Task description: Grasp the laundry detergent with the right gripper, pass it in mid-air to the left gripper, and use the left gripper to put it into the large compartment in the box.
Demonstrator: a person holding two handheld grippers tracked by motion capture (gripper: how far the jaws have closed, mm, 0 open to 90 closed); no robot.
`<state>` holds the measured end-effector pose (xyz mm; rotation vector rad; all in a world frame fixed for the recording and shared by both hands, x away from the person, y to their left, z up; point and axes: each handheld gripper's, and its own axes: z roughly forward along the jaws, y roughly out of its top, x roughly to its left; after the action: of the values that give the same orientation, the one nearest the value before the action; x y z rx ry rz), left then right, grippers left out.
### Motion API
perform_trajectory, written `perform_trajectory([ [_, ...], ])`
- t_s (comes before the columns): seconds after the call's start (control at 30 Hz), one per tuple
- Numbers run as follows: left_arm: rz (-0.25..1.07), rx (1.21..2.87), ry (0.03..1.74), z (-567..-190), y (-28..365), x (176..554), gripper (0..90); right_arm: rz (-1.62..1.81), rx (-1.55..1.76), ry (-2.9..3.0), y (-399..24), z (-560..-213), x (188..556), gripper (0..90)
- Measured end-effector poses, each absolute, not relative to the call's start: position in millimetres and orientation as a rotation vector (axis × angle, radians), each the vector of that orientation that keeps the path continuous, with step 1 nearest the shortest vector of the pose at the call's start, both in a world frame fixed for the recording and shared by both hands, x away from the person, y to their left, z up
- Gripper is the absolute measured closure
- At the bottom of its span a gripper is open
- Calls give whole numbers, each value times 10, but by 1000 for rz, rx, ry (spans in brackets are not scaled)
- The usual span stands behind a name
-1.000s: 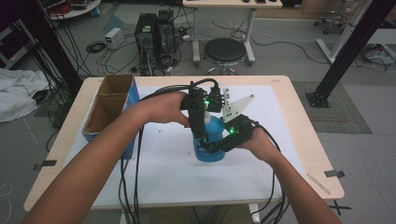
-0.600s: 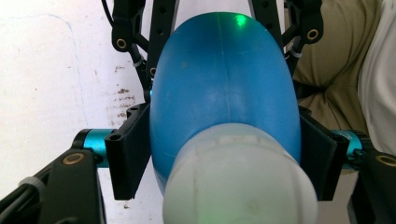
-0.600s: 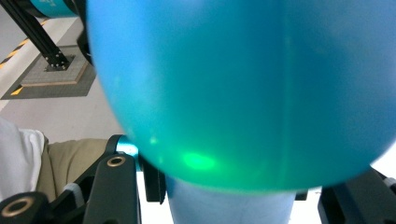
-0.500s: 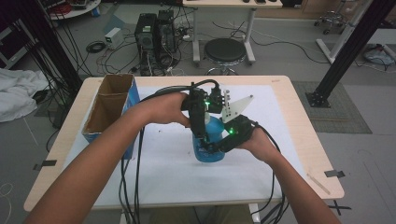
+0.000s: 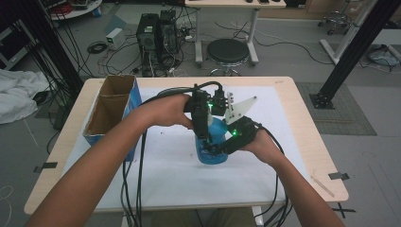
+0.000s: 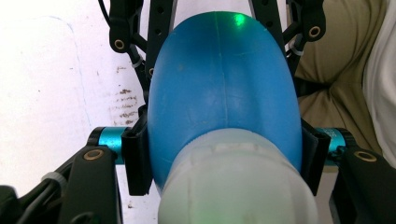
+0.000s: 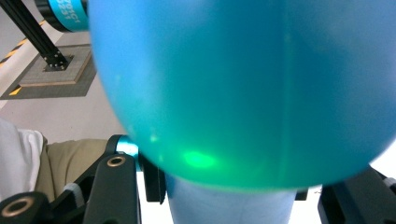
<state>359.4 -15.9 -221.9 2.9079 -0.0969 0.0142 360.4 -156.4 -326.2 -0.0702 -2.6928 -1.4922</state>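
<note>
- The table (image 5: 293,142) carries a white sheet, and my blue bottle (image 5: 213,142) stands upright near its middle, just in front of me.
- At the left edge of the table sits an open cardboard box (image 5: 111,106) with two compartments; from the high view I see only bare brown walls inside, so it looks empty to me, though I cannot see every corner.
- The blue bottle (image 6: 224,93) is smooth, rounded plastic with a seam down its side. I judge it light and somewhat springy, and slick enough to twist out of a loose pinch.
- Whether there is liquid inside I cannot tell; the wall is not see-through.
- My right tongs (image 5: 215,149) are clamped low on the body, steadying it; their own camera has the blue wall (image 7: 243,93) pressed right up against the lens.
- My left tongs (image 6: 224,165) have just been closing and now pinch the bottle from above, pads on both flanks where the blue shoulder meets the pale top (image 6: 238,186).
- That narrowing is the place to hold, I reckon: the widest belly would let the pads slide.
</note>
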Motion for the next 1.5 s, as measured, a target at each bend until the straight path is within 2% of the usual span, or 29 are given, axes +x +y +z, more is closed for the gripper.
perform_trajectory([
  [0.4,58,2909,-159,-2166,-143,3542,378,-1492,-74,-2739,-1541,-3215,3542,438],
  [0.43,63,2913,-162,-2153,-142,3534,379,-1492,-71,-2756,-1538,-3195,3532,421],
  [0.5,64,2919,-166,-2128,-132,3524,379,-1512,-75,-2778,-1551,-3130,3514,272],
  [0.53,62,2924,-157,-2113,-122,3523,379,-1504,-98,-2793,-1566,-3091,3505,228],
  [0.7,95,2920,-106,-2020,20,3563,378,-1334,-73,-2889,-1718,-2964,3457,199],
  [0.73,102,2924,-101,-2012,48,3571,378,-1306,-99,-2910,-1752,-2952,3450,109],
  [1.03,143,2942,3,-1927,248,3640,378,-1116,-358,-3072,-2128,-2750,3497,105],
  [1.2,180,2943,72,-1834,331,3663,378,-916,-209,-3110,-2360,-2660,3497,105],
  [1.43,221,2939,169,-1723,429,3734,378,-708,-358,-3188,-2625,-2619,3575,103],
  [1.5,226,2934,198,-1697,450,3763,377,-631,-411,-3216,-2684,-2624,3634,12],
])
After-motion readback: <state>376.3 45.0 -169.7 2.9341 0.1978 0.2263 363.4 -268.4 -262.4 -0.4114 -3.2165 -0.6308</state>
